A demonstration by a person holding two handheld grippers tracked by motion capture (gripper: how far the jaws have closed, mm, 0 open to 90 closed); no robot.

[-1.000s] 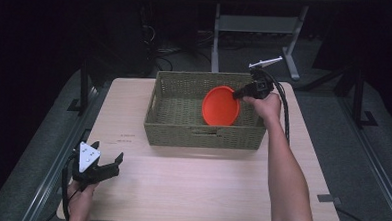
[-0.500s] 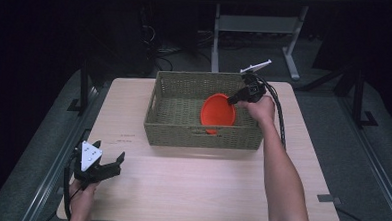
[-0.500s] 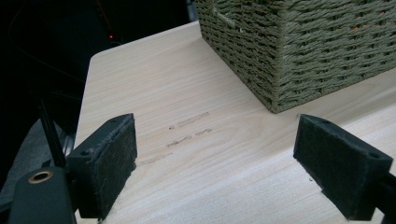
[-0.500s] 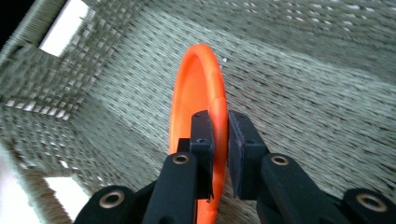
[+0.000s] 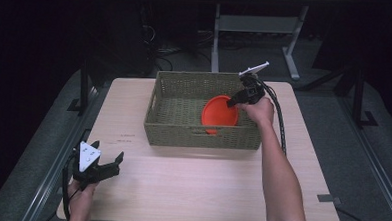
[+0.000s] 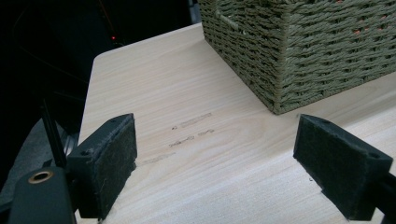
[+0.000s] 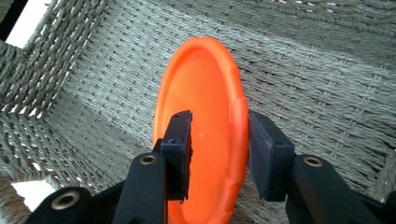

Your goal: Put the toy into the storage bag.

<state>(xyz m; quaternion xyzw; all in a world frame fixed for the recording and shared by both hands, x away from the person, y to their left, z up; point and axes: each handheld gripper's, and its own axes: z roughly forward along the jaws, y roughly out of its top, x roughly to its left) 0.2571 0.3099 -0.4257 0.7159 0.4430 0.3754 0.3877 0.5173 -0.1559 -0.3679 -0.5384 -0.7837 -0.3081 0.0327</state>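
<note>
Your right gripper (image 5: 233, 102) is inside the olive woven rectangular basket (image 5: 203, 136) w/ its fingers (image 7: 179, 144) straddling the rim of the round orange plastic plate (image 5: 219, 114); the plate stands tilted on edge in the basket's right half, but you can't tell whether the pads actually pinch it or just sit beside it. Your left gripper (image 5: 101, 169) sits low over the pale wooden bench (image 5: 190, 190) near its front-left corner, well apart from the basket, fingers (image 6: 108, 161) spread wide & holding nothing.
</note>
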